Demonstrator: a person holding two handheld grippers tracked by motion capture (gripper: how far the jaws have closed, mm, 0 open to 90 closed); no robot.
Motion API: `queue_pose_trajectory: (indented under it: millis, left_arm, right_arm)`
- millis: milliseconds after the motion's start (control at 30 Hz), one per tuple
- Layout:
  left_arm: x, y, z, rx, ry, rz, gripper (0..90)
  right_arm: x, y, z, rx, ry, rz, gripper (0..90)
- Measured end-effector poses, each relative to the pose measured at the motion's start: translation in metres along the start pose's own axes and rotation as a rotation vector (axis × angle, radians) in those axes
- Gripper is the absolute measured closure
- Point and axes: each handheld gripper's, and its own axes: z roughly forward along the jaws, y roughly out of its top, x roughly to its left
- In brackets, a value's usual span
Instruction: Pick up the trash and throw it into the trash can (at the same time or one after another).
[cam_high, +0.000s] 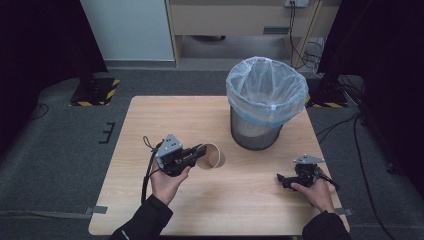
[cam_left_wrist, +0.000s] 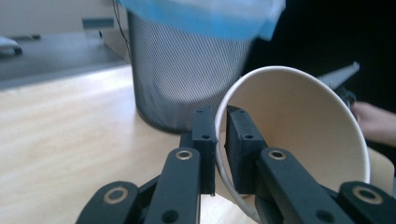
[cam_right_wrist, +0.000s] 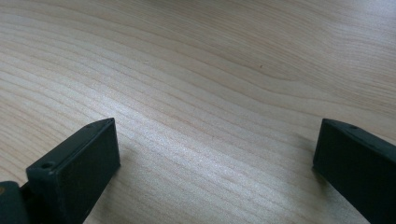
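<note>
A tan paper cup lies on its side near the table's middle, mouth towards the person. My left gripper is shut on the cup's rim; in the left gripper view the cup shows its pale inside, one jaw inside the rim and one outside, left gripper. A wire-mesh bin with a white and blue liner stands just beyond the cup; the bin looms close behind the jaws. My right gripper rests low at the table's right front, open, and the right gripper has bare wood between its jaws.
The light wooden table has free surface on its left and front. Grey carpet surrounds it, with cables and stand bases on the floor at the back right. A person's other hand shows past the cup in the left gripper view.
</note>
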Motion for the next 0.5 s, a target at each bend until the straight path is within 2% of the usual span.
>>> queue_pose_trajectory:
  millis: [333,500]
  left_arm:
    - [0.010,0.035,-0.022,-0.138,0.034,-0.010,82.2]
    - [0.012,0.054,-0.025,-0.179,0.046,0.007,82.2]
  right_arm:
    - [0.000,0.000,0.000,0.000,0.000,-0.001,0.7]
    - [0.000,0.000,0.000,0.000,-0.001,-0.001,0.7]
